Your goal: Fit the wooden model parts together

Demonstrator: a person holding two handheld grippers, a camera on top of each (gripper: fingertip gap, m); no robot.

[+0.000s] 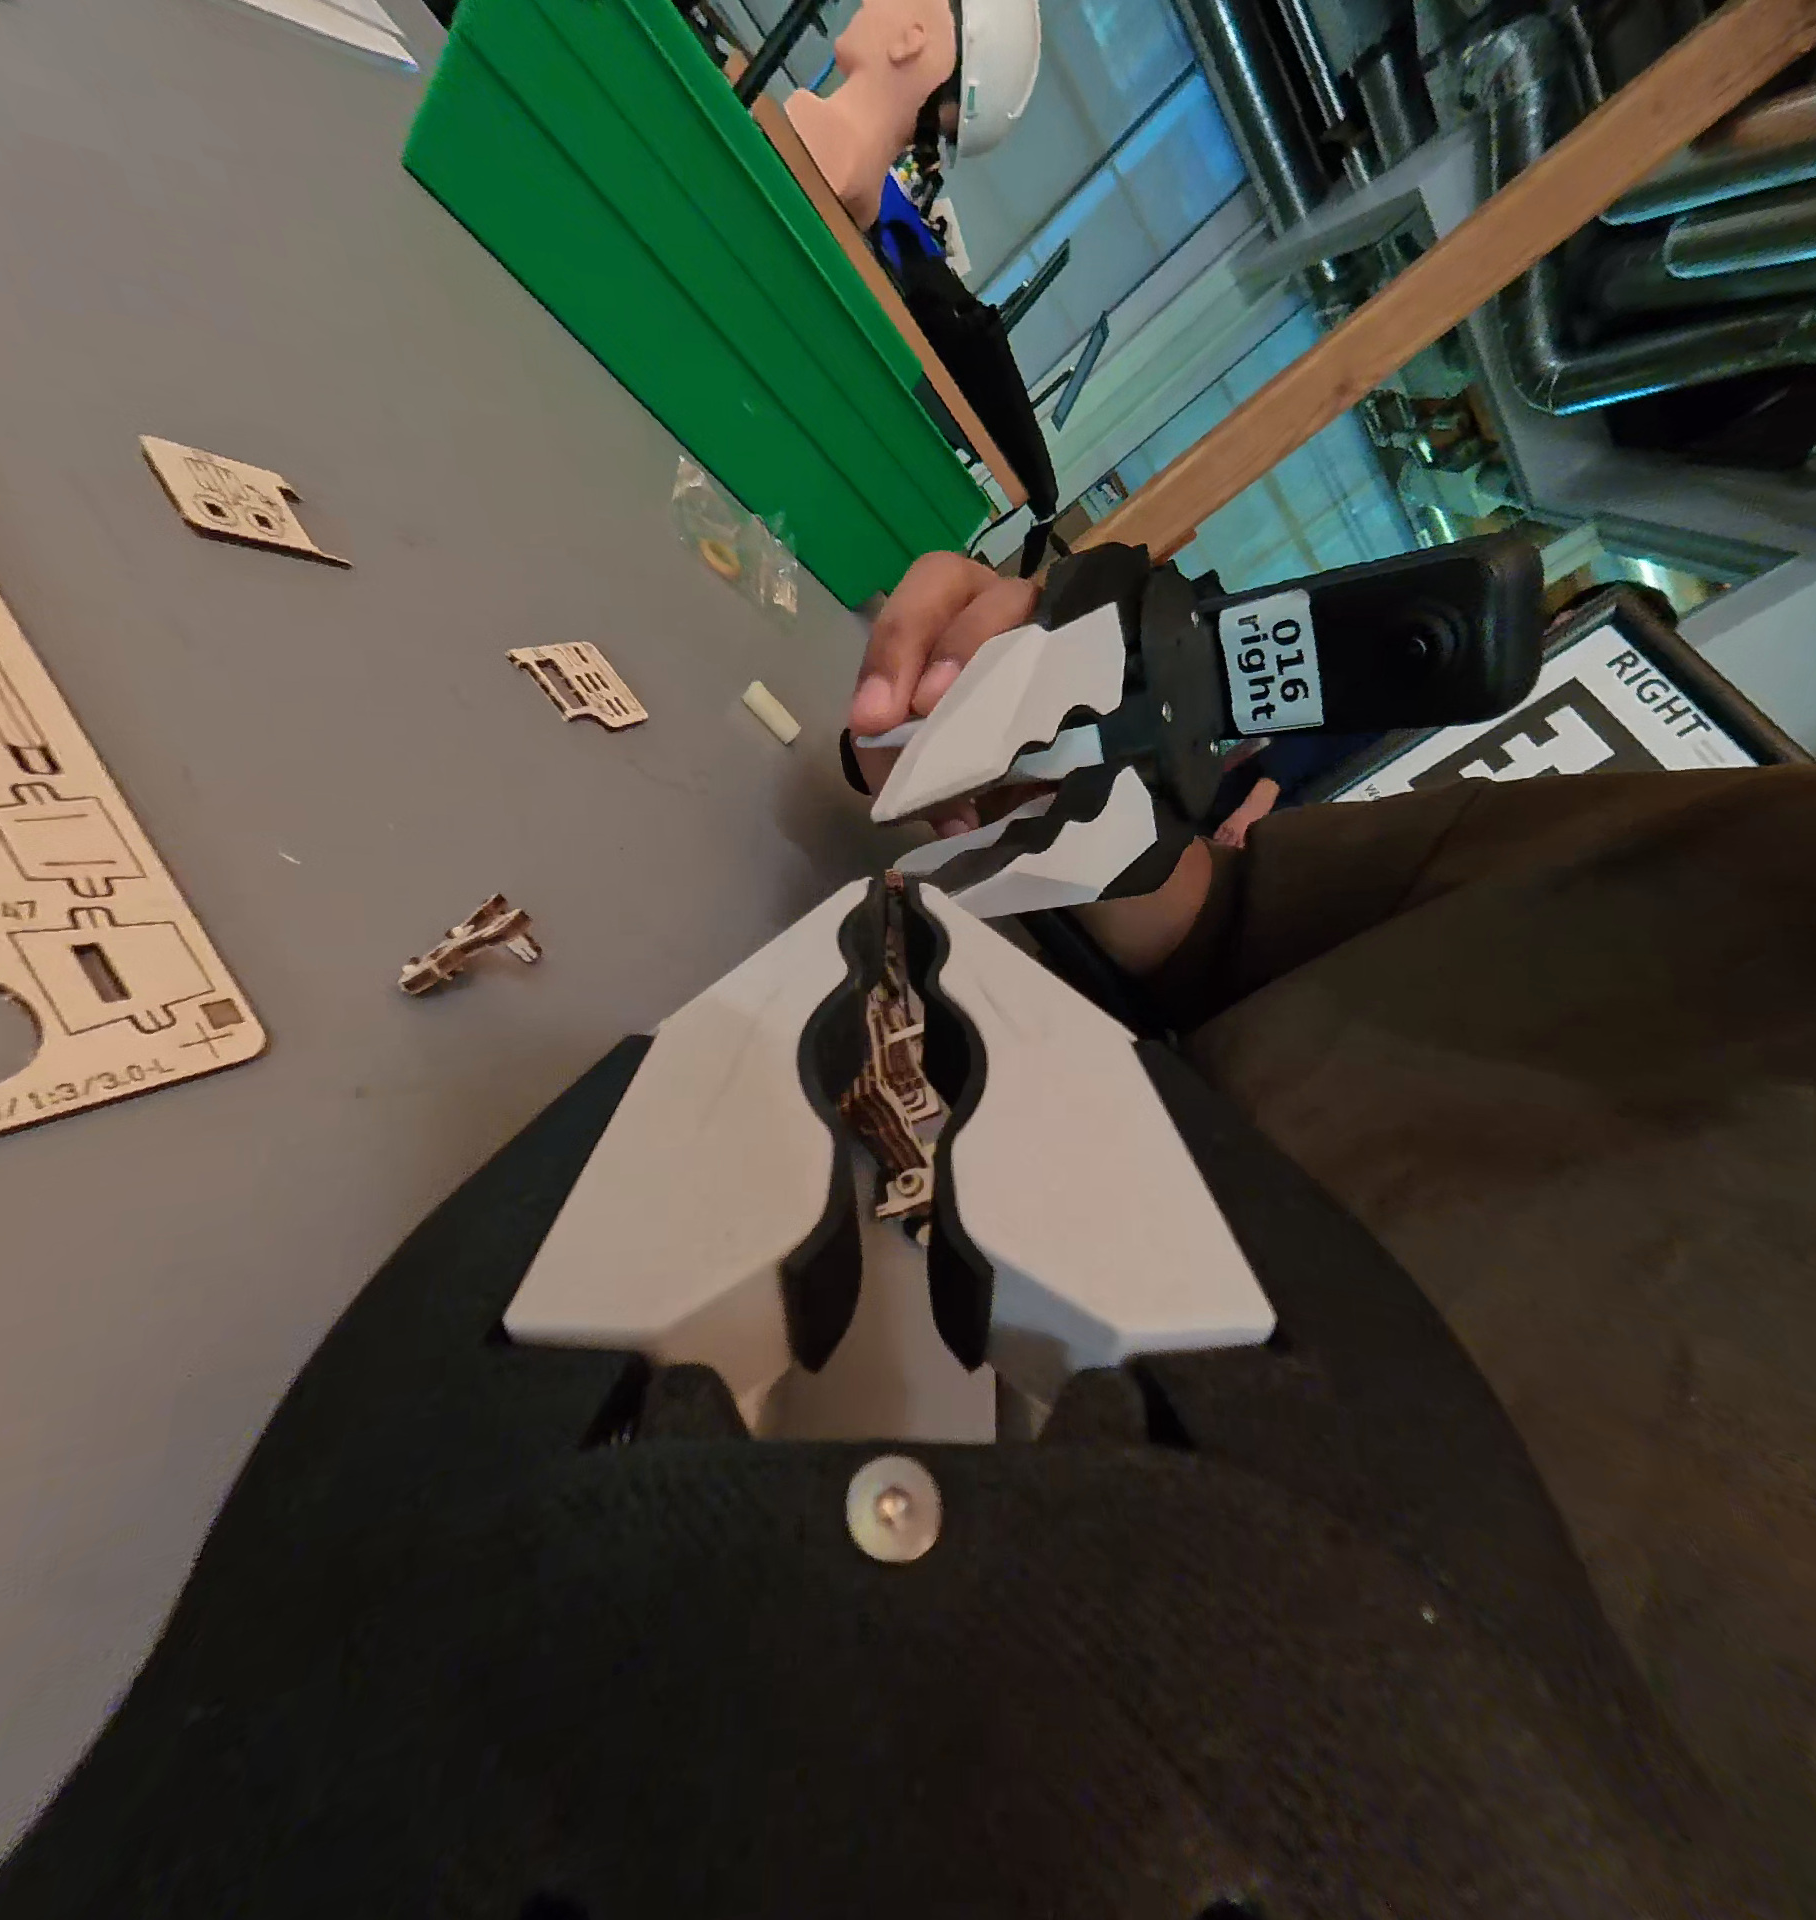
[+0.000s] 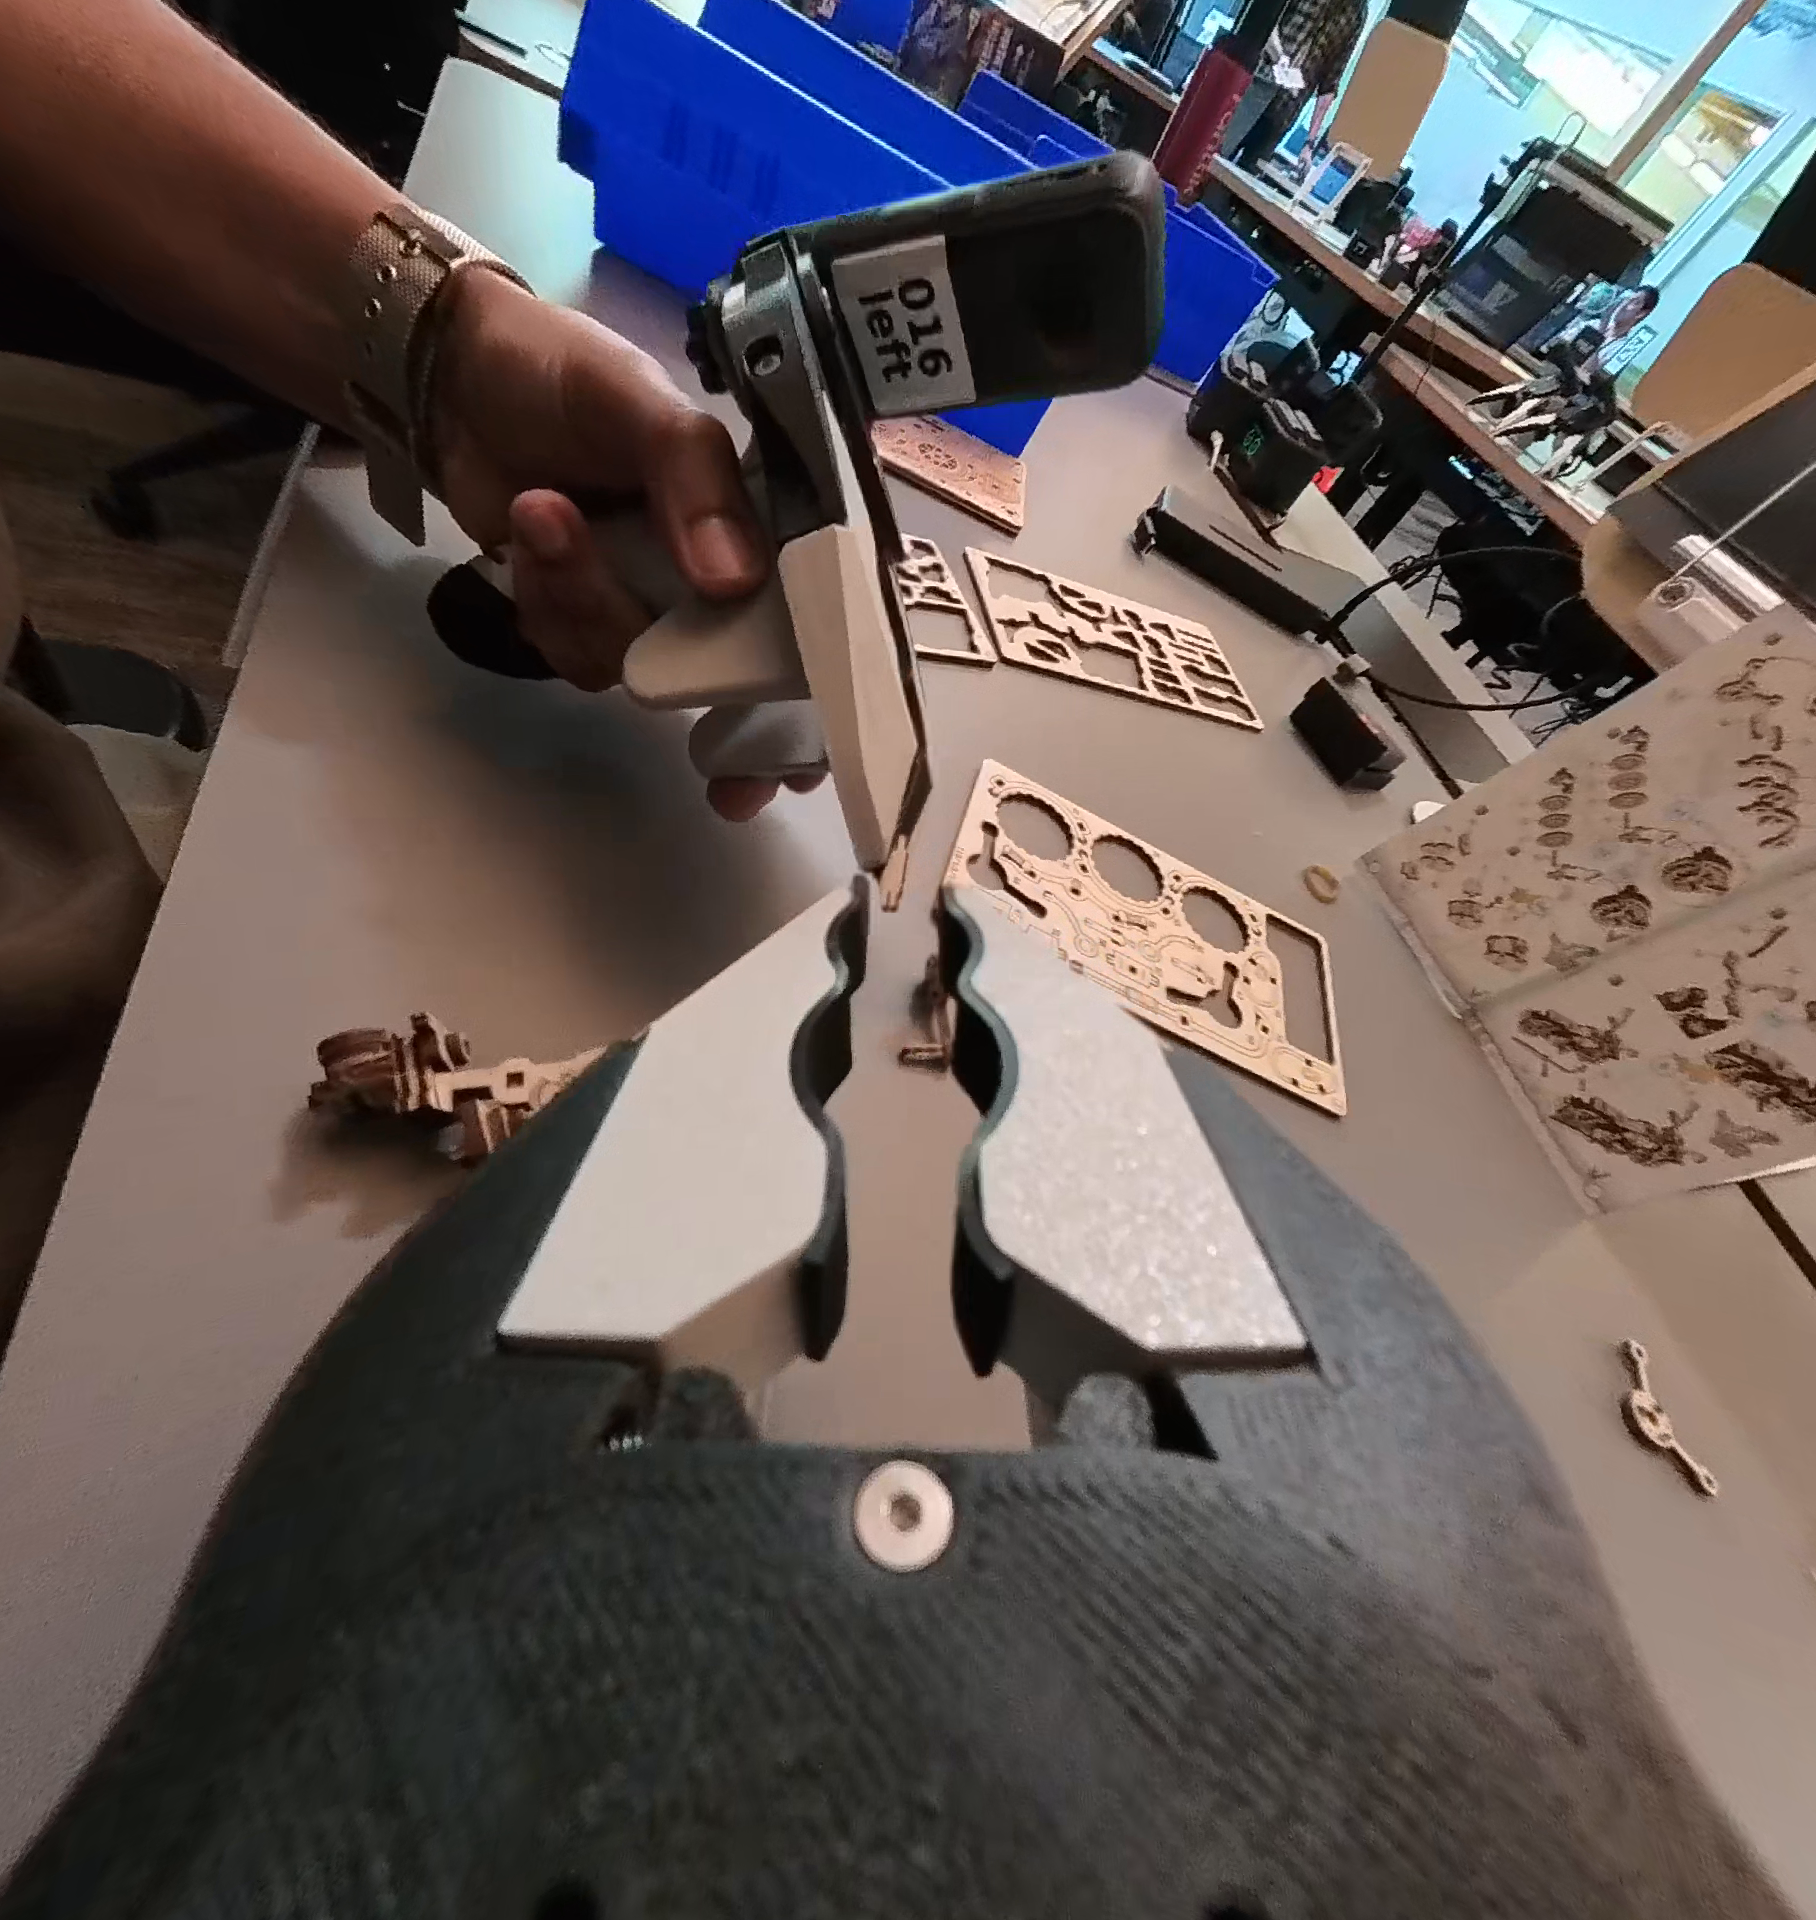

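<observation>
Wooden model part (image 1: 896, 1081), thin laser-cut ply that looks light, stiff and snappable, sits clamped between the closed left gripper (image 1: 891, 891), best held by its flat faces, while the right gripper (image 2: 902, 914) hangs just beyond, parted and empty

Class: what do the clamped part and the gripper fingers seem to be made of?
Clamped part: thin plywood, apparently; pale face, dark burnt-looking cut edges. Left gripper fingers: likely matte white plastic, with wavy black, possibly rubbery pads.
</observation>
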